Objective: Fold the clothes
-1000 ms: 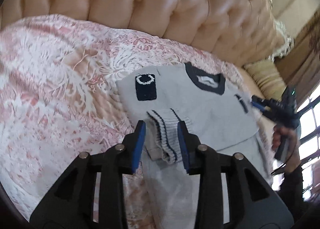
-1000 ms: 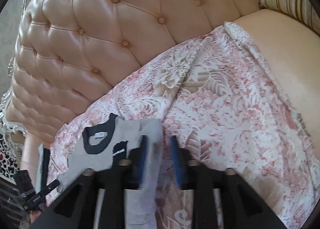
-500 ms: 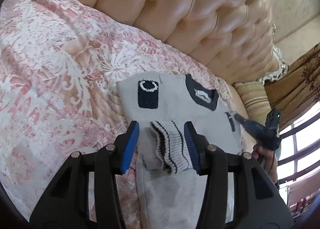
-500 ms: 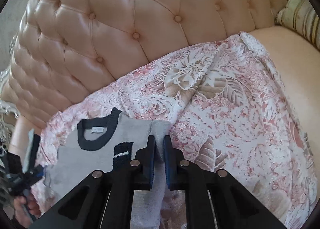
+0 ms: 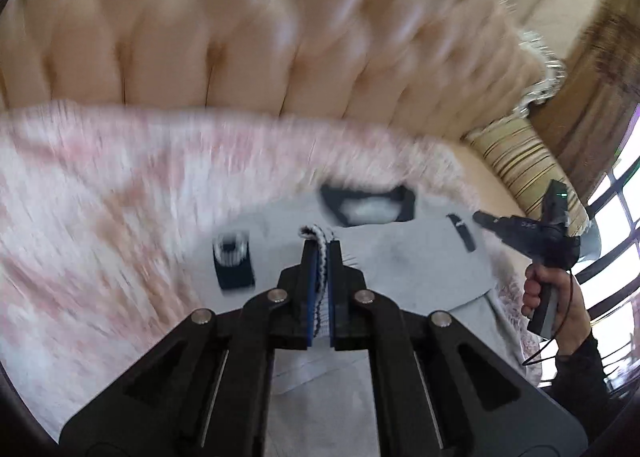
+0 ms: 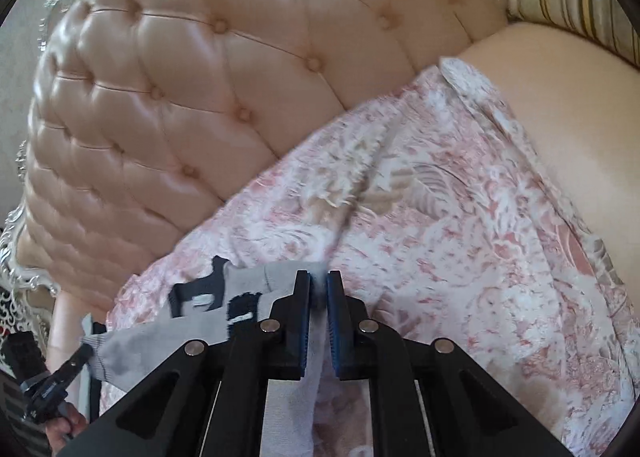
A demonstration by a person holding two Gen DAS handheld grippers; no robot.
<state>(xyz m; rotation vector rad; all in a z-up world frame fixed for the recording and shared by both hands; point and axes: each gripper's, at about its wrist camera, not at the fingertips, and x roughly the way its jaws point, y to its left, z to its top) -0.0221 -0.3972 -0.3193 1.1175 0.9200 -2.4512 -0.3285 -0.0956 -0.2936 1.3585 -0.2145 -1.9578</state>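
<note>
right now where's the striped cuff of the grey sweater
In the left wrist view, the striped ribbed cuff sits at centre, pinched in the left tool, over the grey knit sweater, just left of its dark collar.

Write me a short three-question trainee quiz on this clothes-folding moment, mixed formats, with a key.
1. True or false: the left gripper is shut on the striped cuff of the grey sweater.
2. Multiple choice: what lies under the sweater? A) a bare wooden table B) a pink floral bedspread C) a blue towel
3. Fill the blank: the right gripper pinches the sweater's grey ____.

Key: 1 true; 2 B; 3 fabric (the right wrist view shows cloth between the closed jaws, but not clearly which part of the garment).
</note>
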